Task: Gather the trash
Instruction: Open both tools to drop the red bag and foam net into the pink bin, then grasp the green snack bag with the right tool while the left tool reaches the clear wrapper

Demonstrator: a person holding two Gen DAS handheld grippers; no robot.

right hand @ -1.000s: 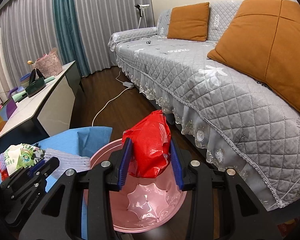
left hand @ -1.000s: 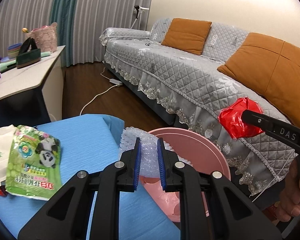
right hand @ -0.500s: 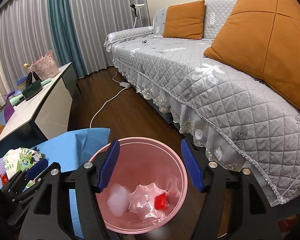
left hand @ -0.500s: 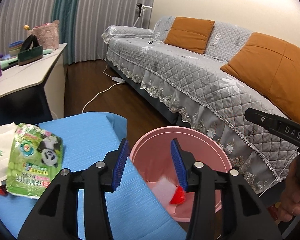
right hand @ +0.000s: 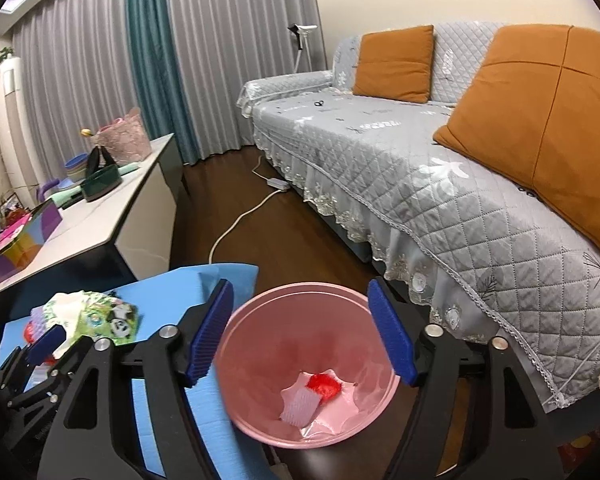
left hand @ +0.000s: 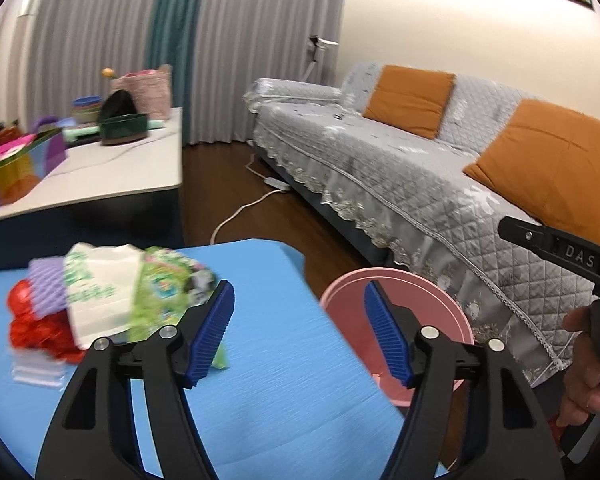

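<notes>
Left wrist view: a blue mat (left hand: 260, 380) covers the near surface, and beyond it a white table (left hand: 112, 176) carries a pink basket (left hand: 148, 92), a dark green box (left hand: 124, 130) and some colourful boxes at its left edge. Dark wood floor (left hand: 220, 184) runs between table and a grey quilted sofa (left hand: 400, 184) with two orange cushions (left hand: 410, 100); a white cable (left hand: 240, 212) trails across the floor. Grey and teal curtains (left hand: 172, 40) hang behind.

A pile of trash (left hand: 100, 300) lies on the mat's left part: a red crinkled wrapper, a purple foam sleeve, a white bag and a green panda packet, blurred here. The pink bin (right hand: 308, 364) stands off the mat's right edge, near the sofa skirt. In the right wrist view its bottom holds a red wrapper (right hand: 326, 384) touching a white foam sleeve (right hand: 300, 402).

The left gripper (left hand: 300, 332) has just been opening; its jaws stand wide with nothing between them, over the mat edge and bin rim. The right gripper (right hand: 304, 332) has also just been opening and is empty, above the bin.
</notes>
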